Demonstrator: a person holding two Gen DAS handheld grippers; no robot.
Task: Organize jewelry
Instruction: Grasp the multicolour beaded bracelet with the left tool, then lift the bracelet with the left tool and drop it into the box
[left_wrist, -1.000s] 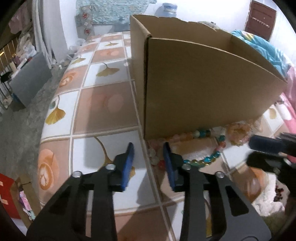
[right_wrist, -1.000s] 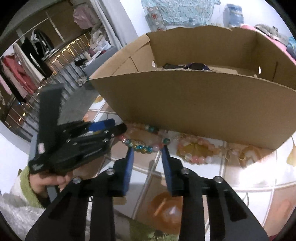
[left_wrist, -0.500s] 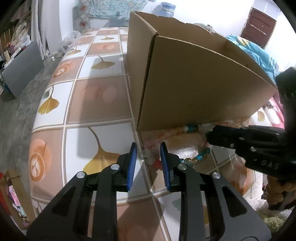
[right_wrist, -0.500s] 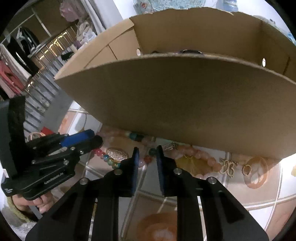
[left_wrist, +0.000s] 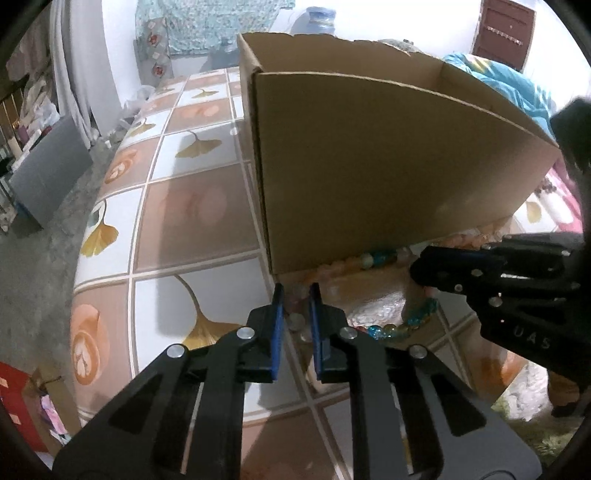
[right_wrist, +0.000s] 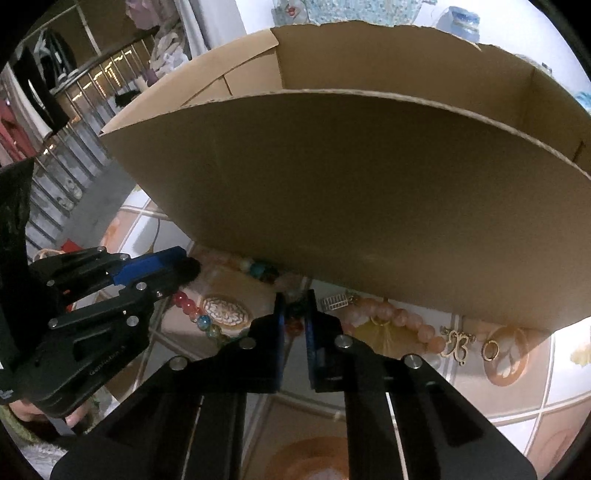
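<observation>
A long multicoloured bead necklace (left_wrist: 391, 328) lies in a loop on the tiled table, against the front wall of an open cardboard box (left_wrist: 388, 166). My left gripper (left_wrist: 296, 295) has closed on the pale beads at the loop's left end. My right gripper (right_wrist: 294, 306) has closed on the dark and red beads at the loop's other side (right_wrist: 195, 314). Each gripper shows in the other's view: the right one (left_wrist: 417, 266), the left one (right_wrist: 184, 267). A pink bead bracelet (right_wrist: 391, 321), a gold pendant (right_wrist: 458, 343) and a gold ring (right_wrist: 490, 349) lie to the right.
The box (right_wrist: 351, 192) stands close behind the jewelry and blocks the way forward. A small oval patterned brooch (right_wrist: 224, 309) lies inside the necklace loop. The table edge (left_wrist: 74, 295) drops off at the left to a grey floor.
Both grippers moved down and in toward the necklace and narrowed their jaws from wide open to closed around its beads.
</observation>
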